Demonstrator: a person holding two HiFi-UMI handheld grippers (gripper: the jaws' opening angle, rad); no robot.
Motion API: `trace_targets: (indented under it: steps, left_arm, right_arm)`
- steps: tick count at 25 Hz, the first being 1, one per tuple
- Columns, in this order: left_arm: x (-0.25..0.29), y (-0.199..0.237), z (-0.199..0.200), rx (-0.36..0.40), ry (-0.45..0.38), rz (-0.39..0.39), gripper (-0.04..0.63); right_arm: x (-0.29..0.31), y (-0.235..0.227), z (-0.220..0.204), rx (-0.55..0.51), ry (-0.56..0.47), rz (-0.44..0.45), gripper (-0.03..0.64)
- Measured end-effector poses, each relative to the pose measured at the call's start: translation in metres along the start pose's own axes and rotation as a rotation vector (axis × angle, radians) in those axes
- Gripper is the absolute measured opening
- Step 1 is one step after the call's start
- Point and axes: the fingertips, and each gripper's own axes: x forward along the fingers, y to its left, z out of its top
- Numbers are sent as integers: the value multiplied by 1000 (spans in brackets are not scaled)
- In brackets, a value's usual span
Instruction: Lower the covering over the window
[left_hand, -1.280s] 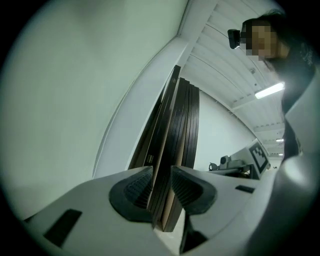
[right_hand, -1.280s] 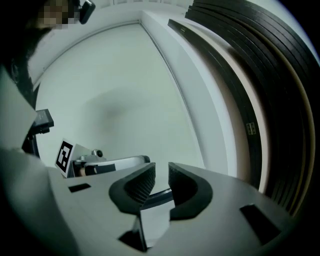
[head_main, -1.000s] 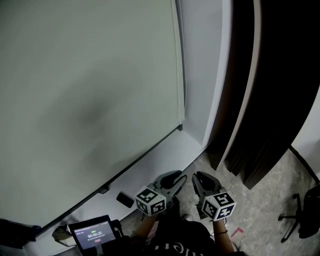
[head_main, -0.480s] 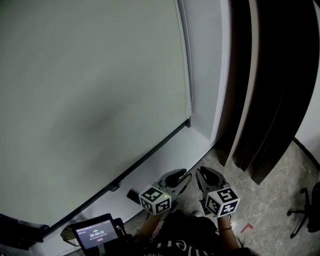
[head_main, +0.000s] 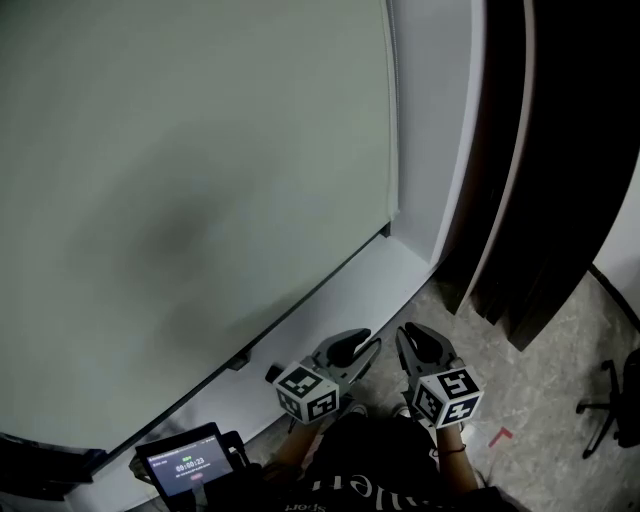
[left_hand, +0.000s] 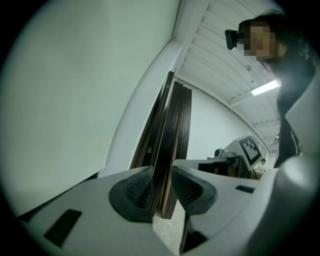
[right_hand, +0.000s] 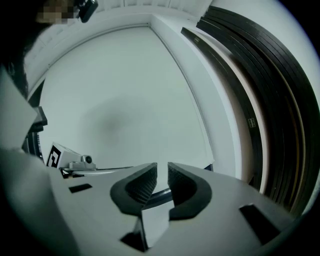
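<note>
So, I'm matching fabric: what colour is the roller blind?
The roller blind is plain pale grey-green; it shows best in the head view.

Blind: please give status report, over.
Left gripper open, empty. Right gripper open, empty. Blind down, near sill. No obstacle seen.

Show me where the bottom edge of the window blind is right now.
In the head view, the blind's bottom edge runs diagonally from lower left to centre right, bordering the white sill.
</note>
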Motion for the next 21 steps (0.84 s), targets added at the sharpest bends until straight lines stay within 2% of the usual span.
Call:
trace_targets:
  steps: [8, 21]
  left_arm:
    - [-58, 6, -1, -7, -5, -35, 111]
    - [-56, 14, -4, 4, -5, -102, 110]
  right_arm:
    - [-5, 62, -13, -21, 2, -20, 60]
    - [-11, 56, -27, -7, -10, -103, 61]
